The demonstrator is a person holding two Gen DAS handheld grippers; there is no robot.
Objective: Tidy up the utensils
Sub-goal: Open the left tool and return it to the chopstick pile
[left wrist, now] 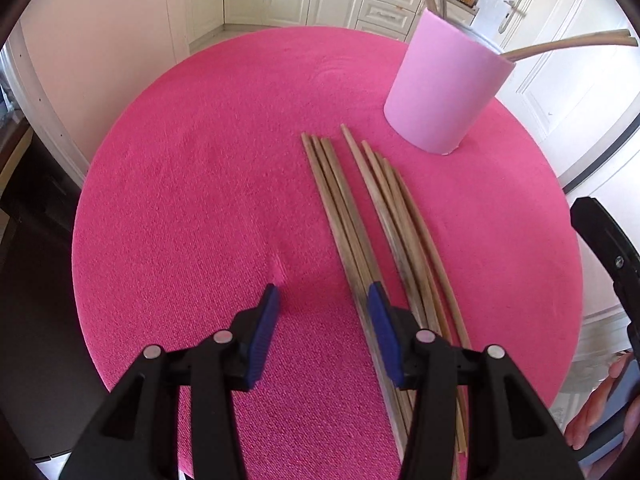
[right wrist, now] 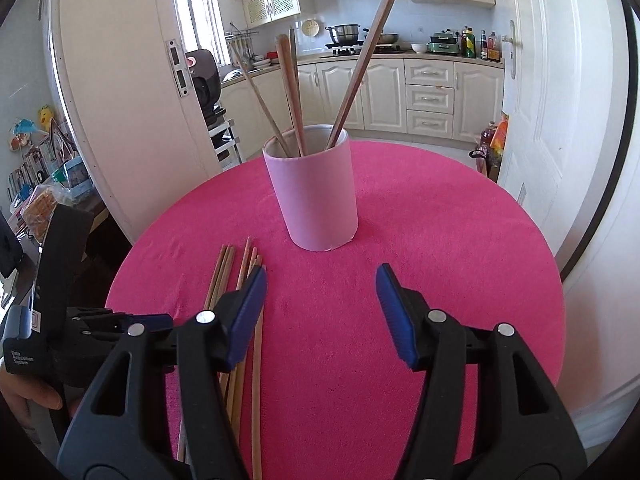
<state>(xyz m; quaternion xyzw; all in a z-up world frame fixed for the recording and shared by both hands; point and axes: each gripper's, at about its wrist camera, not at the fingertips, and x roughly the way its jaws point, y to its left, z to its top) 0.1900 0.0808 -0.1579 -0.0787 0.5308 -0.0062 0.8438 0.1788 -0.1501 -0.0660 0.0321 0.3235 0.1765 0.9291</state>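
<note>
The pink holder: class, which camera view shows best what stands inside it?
The right wrist view: the pink holder stands central, its open rim and chopsticks visible. The left wrist view shows its outer wall only, near the edge.

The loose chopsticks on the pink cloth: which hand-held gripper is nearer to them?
Left. The left hand-held gripper has one finger over the loose chopsticks; the right hand-held gripper sits beside them, open over bare cloth.

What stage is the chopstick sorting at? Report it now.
Done: a few chopsticks already stand in the pink cup. In hand: nothing; the left tongs and right tongs are both open over the pink tablecloth. Left: the loose chopsticks lying flat beside the cup.
</note>
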